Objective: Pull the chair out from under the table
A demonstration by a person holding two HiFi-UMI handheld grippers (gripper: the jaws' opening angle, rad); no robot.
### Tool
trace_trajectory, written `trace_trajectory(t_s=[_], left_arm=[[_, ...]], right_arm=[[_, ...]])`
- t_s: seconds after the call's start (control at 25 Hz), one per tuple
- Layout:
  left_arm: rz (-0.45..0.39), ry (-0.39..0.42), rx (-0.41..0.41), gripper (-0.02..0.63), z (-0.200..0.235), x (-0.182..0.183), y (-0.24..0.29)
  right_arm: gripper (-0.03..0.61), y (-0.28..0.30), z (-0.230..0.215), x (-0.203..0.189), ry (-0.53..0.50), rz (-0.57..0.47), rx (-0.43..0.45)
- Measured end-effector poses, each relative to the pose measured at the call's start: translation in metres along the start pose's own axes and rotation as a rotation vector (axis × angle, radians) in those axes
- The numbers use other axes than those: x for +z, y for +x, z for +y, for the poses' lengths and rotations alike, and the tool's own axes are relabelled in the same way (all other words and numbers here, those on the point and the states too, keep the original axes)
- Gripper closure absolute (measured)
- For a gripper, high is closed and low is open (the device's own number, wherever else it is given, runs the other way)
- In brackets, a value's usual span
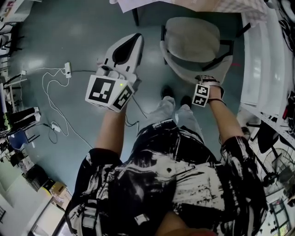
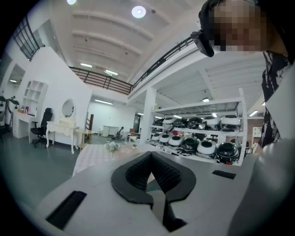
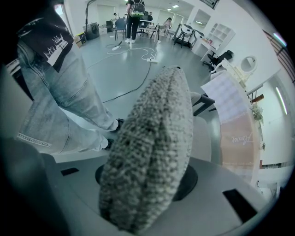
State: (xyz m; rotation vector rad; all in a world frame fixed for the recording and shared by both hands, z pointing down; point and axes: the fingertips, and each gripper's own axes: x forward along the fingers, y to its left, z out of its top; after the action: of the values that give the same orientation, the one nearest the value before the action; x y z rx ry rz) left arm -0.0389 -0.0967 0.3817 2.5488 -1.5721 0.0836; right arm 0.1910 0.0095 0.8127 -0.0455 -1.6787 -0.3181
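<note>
Chair [image 1: 191, 41] held by its backrest, upper middle of the head view

It stands on the floor [image 1: 69, 37] just below the cloth-covered table [image 1: 193, 5] at the top edge; the right gripper [image 1: 206, 83] points down, jaws clamped on the top of the grey knitted backrest [image 3: 152, 152]; the left gripper [image 1: 136, 39] hangs left of the chair, jaws together, holding nothing.

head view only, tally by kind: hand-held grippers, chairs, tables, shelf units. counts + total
Hand-held grippers: 2 (left hand-held gripper, right hand-held gripper)
Chair: 1
Table: 1, cloth-covered, at the top edge
Shelf unit: 1, white, along the right side
Total: 5
</note>
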Motion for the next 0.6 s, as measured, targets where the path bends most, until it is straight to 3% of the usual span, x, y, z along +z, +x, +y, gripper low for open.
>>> trace_trajectory(t_s=[0.6], left_arm=[[-0.017,0.007,0.120,0.614,-0.078,-0.001,-0.047]], right_arm=[[0.452,-0.013,0.058,-0.022,-0.013,0.010,0.004]])
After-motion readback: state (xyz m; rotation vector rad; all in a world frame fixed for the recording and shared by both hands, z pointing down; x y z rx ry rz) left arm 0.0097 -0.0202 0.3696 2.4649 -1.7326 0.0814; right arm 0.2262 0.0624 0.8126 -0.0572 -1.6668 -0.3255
